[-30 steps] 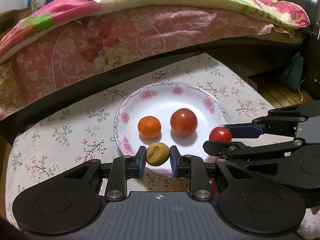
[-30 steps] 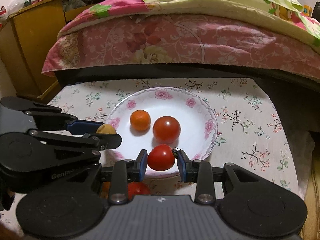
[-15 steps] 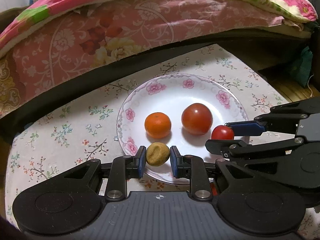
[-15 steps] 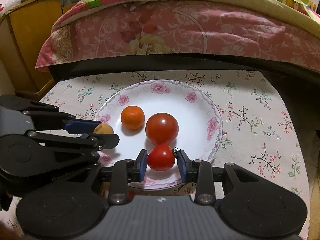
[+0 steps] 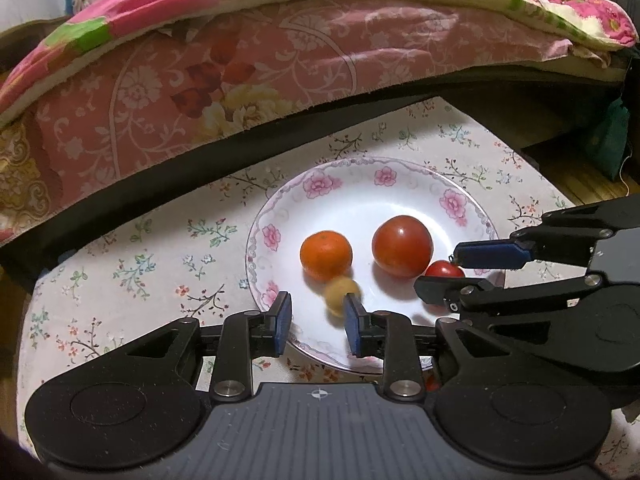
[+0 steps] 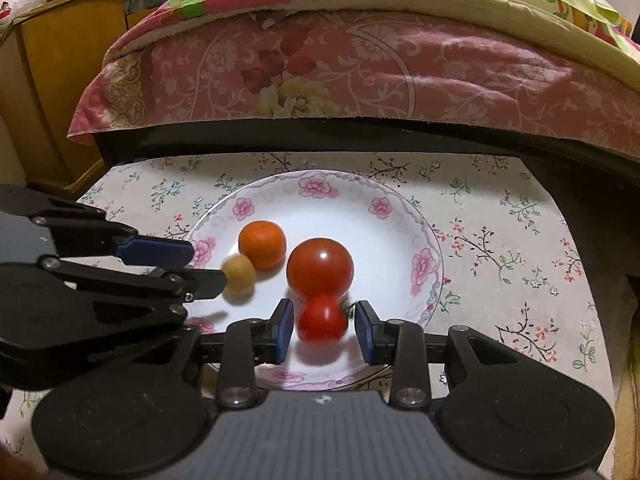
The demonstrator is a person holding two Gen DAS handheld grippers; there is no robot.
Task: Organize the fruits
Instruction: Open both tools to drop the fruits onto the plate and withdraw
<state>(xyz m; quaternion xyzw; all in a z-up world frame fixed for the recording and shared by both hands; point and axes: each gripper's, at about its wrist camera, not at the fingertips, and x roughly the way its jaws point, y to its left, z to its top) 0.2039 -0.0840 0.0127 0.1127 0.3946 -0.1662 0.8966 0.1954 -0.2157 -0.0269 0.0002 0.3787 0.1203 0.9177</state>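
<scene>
In the left wrist view, the left gripper (image 5: pixel 316 318) reaches over the near rim of a white round plate with pink flower prints (image 5: pixel 404 196), which rests on a tabletop covered with a floral cloth (image 5: pixel 132 276). Its jaws are opening, with clear gaps at the blue pads. A small round tan fruit (image 5: pixel 340 290), blurred, lies on the plate just beyond the right-hand pad and touches neither pad. Behind it sits a round orange mandarin (image 5: pixel 326 255), and to the right of that a large red tomato (image 5: pixel 402 246). The right gripper (image 5: pixel 444 274) enters from the right, with a small red tomato (image 5: pixel 444 269) showing between its fingertips. A bed with a pink floral quilt (image 5: pixel 280 64) stands beyond the tabletop.

In the right wrist view, the right gripper (image 6: pixel 323 326) also hangs over the plate (image 6: pixel 416 236). Its jaws stand narrowly apart, and the small red tomato (image 6: pixel 322 318), blurred, lies between them with a gap on each side, just in front of the large red tomato (image 6: pixel 320 268). The left gripper (image 6: pixel 208 268) comes in from the left, the tan fruit (image 6: pixel 239 274) just off its tip and beside the mandarin (image 6: pixel 262 244). A yellow wooden cabinet (image 6: pixel 56 80) stands to the left of the bed (image 6: pixel 360 68).
</scene>
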